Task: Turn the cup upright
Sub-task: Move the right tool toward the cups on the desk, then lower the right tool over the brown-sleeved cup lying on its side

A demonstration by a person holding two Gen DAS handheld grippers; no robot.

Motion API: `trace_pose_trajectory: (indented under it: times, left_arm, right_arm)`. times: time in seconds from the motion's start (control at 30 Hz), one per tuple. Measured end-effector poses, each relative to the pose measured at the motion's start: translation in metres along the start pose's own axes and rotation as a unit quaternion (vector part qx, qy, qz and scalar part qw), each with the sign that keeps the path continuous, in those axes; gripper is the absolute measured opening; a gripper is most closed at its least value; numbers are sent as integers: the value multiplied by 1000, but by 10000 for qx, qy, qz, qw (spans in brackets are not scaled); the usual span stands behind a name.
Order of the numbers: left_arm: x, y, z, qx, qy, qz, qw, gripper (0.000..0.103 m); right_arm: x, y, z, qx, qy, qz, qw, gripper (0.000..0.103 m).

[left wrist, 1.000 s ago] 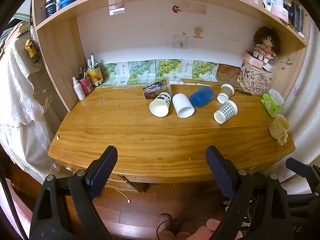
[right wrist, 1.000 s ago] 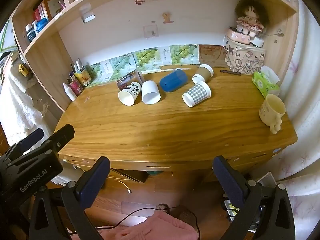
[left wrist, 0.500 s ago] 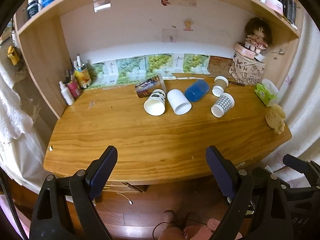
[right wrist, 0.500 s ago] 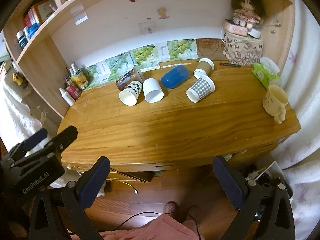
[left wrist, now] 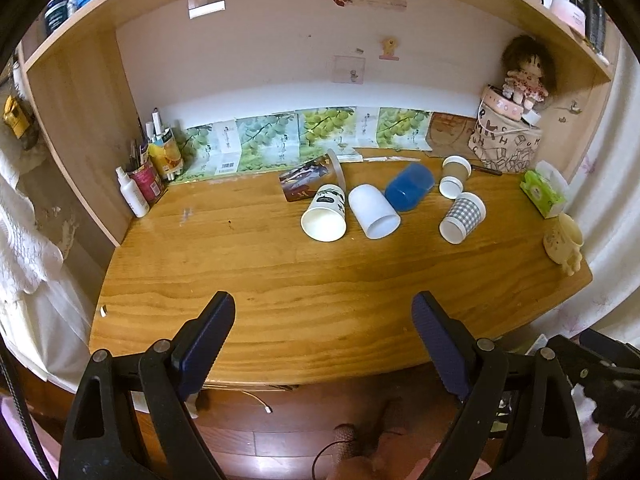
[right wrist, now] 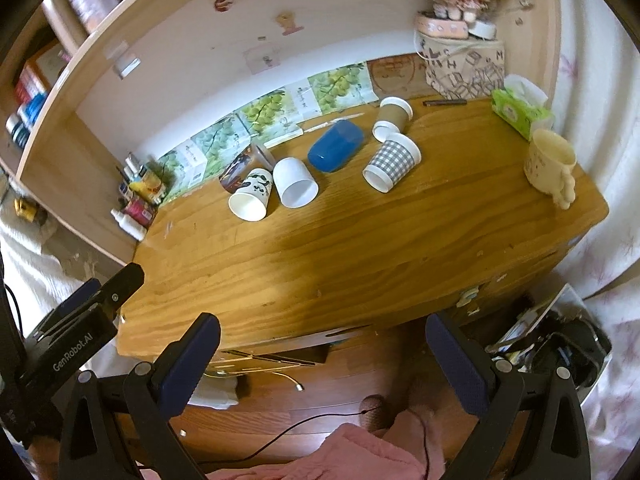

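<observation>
Several cups lie on their sides at the back of a wooden desk (left wrist: pixel 320 288): a patterned white paper cup (left wrist: pixel 325 216) (right wrist: pixel 252 198), a plain white cup (left wrist: pixel 374 210) (right wrist: pixel 295 182), a blue cup (left wrist: pixel 409 192) (right wrist: pixel 336 151), a checked paper cup (left wrist: pixel 462 218) (right wrist: pixel 391 162), a brown paper cup (left wrist: pixel 454 176) (right wrist: pixel 393 117) and a dark printed cup (left wrist: pixel 310 178) (right wrist: pixel 240 168). My left gripper (left wrist: pixel 322 336) is open and empty over the desk's front edge. My right gripper (right wrist: pixel 322 360) is open and empty, in front of the desk and below its edge.
A cream mug (left wrist: pixel 562 238) (right wrist: pixel 550 164) stands upright at the right edge. A green tissue pack (left wrist: pixel 544 190), a doll on a printed bag (left wrist: pixel 506 140) and bottles at the left wall (left wrist: pixel 146 176) line the back. Shelves hang above. The left gripper's body (right wrist: pixel 72 336) shows at left.
Both grippers have moved forward toward the desk and risen, so the desk looms larger. The right view has tilted. The cups have not moved.
</observation>
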State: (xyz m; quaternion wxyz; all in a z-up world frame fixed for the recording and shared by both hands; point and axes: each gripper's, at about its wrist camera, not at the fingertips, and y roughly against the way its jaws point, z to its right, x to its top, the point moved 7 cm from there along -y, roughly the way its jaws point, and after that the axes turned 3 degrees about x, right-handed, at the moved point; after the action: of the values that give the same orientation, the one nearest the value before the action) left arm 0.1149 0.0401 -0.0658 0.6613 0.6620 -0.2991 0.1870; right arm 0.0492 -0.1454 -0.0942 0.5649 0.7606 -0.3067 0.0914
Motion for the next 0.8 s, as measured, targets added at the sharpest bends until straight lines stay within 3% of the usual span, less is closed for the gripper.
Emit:
trace_pose_trajectory:
  times: [0.23,0.53,0.8]
  left_arm:
    - [24,-8,18,119,-383,5,9992,92]
    - [67,-27,56,266,-686,-2,9973,92]
    - [105,-66,102,-46,-771,-364,9963,92]
  right_arm:
    - [26,-11,21,162,-410,24,9990,103]
    - [84,-26,54,331,-266,342,9985,103]
    - [148,-51,96,461,-115,658,9967,103]
